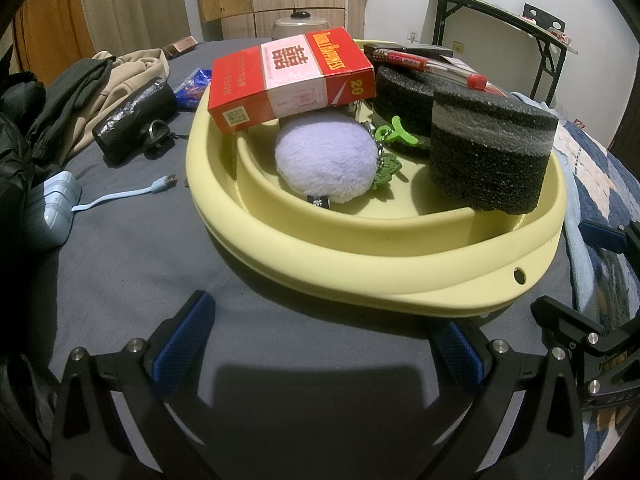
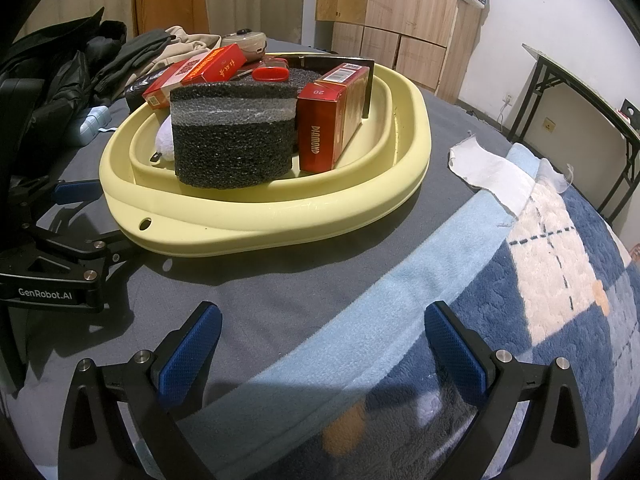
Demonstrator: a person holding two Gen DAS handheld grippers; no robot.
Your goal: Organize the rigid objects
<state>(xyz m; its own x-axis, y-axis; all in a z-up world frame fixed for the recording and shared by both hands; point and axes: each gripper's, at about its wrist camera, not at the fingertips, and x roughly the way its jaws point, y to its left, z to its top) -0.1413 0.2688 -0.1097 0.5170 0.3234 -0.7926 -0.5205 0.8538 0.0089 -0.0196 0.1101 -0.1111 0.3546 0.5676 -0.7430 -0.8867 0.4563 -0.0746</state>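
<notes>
A pale yellow basin (image 1: 360, 256) (image 2: 280, 220) sits on a grey bed sheet and holds the collected objects. Inside it are a red cigarette box (image 1: 288, 80) resting on a lilac plush ball (image 1: 328, 160), a green charm (image 1: 394, 130), two black foam blocks (image 1: 492, 152) (image 2: 234, 136), a pen case (image 1: 432, 64) and a dark red box (image 2: 336, 120) standing on end. My left gripper (image 1: 320, 344) hovers open just in front of the basin, holding nothing. My right gripper (image 2: 322, 344) is open too, over the sheet and blanket at the basin's right.
Left of the basin lie a black foil-wrapped roll (image 1: 134, 118), a key ring (image 1: 158, 132), a pale blue charger with cable (image 1: 56, 204) and piled clothes (image 1: 100, 84). A blue-and-white blanket (image 2: 540, 280) and a white cloth (image 2: 488, 172) cover the right side.
</notes>
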